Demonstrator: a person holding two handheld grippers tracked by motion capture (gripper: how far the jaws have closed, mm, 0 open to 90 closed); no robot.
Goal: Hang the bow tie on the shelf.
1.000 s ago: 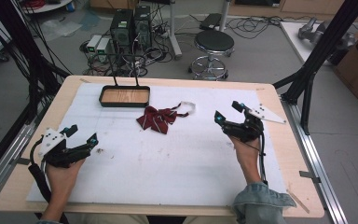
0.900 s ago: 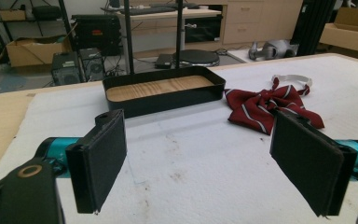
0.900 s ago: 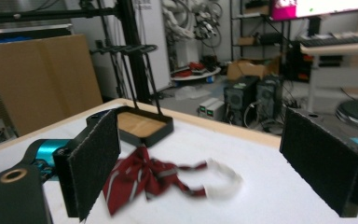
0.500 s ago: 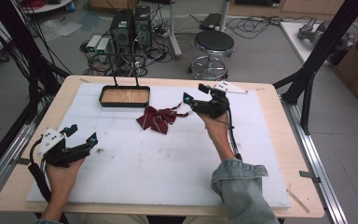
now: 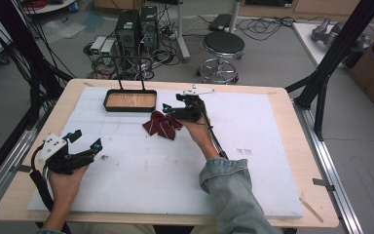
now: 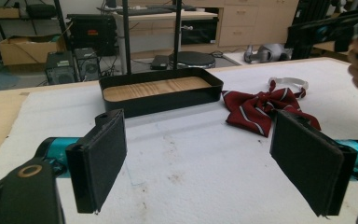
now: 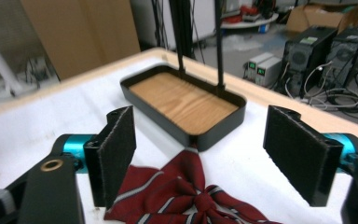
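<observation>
A dark red striped bow tie [image 5: 161, 125] lies on the white mat just in front of a black tray [image 5: 129, 110] with a wooden bottom. My right gripper [image 5: 168, 111] hovers open right over the bow tie's right side. In the right gripper view its jaws [image 7: 200, 154] stand wide apart, with the bow tie [image 7: 186, 196] low between them and the tray [image 7: 214, 133] beyond. My left gripper [image 5: 88, 140] rests open near the mat's front left. In the left gripper view, the gripper [image 6: 196, 163] holds nothing, and the bow tie [image 6: 261, 109] with its white strap [image 6: 289, 83] lies ahead on the right.
The white mat [image 5: 253, 180] covers most of the wooden table [image 5: 292, 122]. Two thin black posts [image 5: 121, 78] rise behind the tray. A stool [image 5: 222, 48] and computers [image 5: 136, 27] stand on the floor past the far edge.
My right gripper has swung from the mat's right side leftward and forward to the bow tie, staying open. The left gripper has barely moved.
</observation>
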